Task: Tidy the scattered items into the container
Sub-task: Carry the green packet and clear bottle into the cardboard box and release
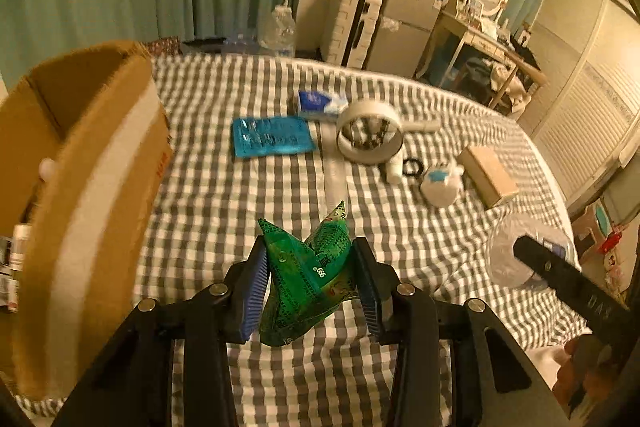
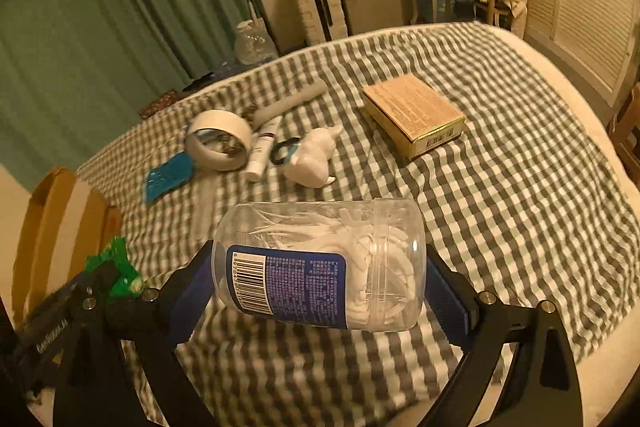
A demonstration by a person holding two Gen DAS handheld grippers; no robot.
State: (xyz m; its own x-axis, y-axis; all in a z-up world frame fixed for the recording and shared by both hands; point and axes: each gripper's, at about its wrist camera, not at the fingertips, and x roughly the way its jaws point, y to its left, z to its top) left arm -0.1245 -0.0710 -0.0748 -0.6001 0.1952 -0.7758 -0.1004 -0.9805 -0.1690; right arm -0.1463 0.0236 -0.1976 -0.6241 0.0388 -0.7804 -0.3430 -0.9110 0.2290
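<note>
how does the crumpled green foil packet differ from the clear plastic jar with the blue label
The crumpled green foil packet is opaque, soft and creased; the clear plastic jar with the blue label is rigid, see-through and shows white pieces inside. The packet is pinched in the left gripper with narrow jaws; the jar lies sideways in the right gripper, jaws wide. Both are held above the checked bedsheet.

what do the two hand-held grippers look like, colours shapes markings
Both hand-held grippers, left and right, have black angular linkage arms with round silver pivot bolts and ribbed blue pads on the fingers. White lettering, unreadable, marks each body. No cables show.
</note>
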